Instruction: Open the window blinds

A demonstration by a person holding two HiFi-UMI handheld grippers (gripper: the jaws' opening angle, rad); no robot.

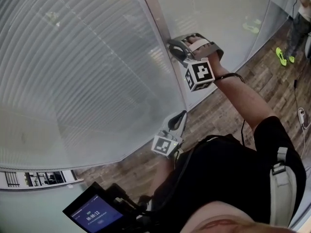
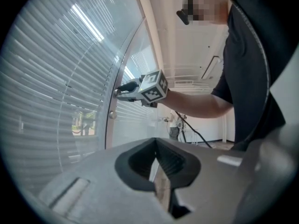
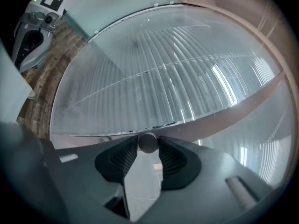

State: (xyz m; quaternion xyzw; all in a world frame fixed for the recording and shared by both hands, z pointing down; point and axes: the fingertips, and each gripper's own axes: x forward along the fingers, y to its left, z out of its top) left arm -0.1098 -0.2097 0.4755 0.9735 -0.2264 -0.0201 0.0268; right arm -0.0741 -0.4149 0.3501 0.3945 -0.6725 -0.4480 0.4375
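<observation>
At a glass partition, my right gripper [image 1: 173, 46] closes its two jaws on a small round knob [image 3: 147, 143] mounted on the upright frame post [image 1: 160, 18], the tips pressed against either side of it. The window blinds [image 1: 73, 72] hang behind the glass to the left of that post. Their slats run level across the pane, long axis side to side, stacked from the top down to the pane's bottom edge just above the wooden floor [image 1: 228, 115]. In the left gripper view, slivers of trees show between some slats. My left gripper [image 1: 181, 116] is lower down, close beside the same post. It points level, with its jaws brought together on nothing. A second knob [image 2: 112, 115] sits on the post below my right gripper. Right of the post stands another glass panel. The floor lies open behind me, where another person [image 1: 297, 28] stands well apart.
</observation>
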